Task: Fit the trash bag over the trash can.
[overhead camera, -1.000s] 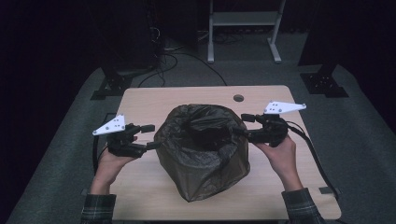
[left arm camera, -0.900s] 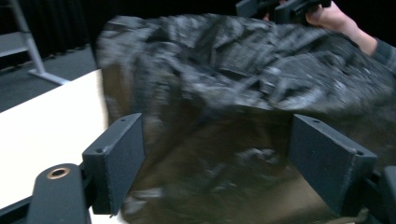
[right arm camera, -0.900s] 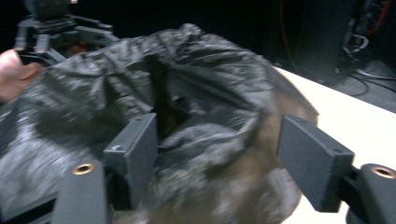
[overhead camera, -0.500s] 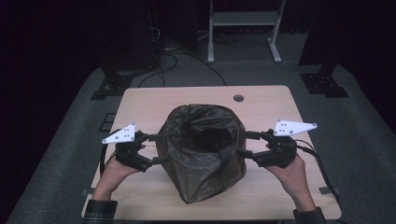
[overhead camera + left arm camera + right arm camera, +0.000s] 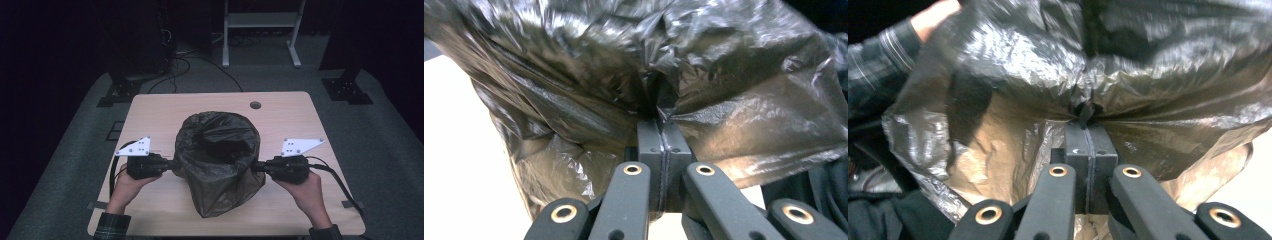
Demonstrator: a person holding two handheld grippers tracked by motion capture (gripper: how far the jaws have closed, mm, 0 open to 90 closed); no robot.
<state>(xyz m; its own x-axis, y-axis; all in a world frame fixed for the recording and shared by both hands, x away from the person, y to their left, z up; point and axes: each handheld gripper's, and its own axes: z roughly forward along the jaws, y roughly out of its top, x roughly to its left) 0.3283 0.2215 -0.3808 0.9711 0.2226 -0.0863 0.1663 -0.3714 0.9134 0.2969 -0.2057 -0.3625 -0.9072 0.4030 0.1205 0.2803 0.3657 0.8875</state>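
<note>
A crumpled black plastic bin bag (image 5: 218, 162) stands upright near the middle of the pale wooden table (image 5: 165, 107), closer to the person's edge than to the far edge. Its long axis runs vertically: the open mouth points up, toward the high camera, and the base rests on the table top. The film is rolled outward at the rim, forming a rounded collar around the dark opening. What gives the bag its upright shape cannot be determined.

The left gripper (image 5: 170, 164) is held level at the bag's left side, pointing inward toward the bag. Its jaws have just been closing and now stand pressed together with a pinched fold of the black film (image 5: 659, 107) between them, as the left gripper view shows.

The right gripper (image 5: 256, 167) is held level at the bag's right side, pointing inward, directly opposite the left one. Its jaws have likewise just been closing and now clamp a gathered fold of the film (image 5: 1085, 112), from which creases radiate outward.

A round cable hole (image 5: 255, 105) sits in the table near the far edge, well apart from the bag.

No brand, label or legible writing is visible on the bag, the grippers or the table.
</note>
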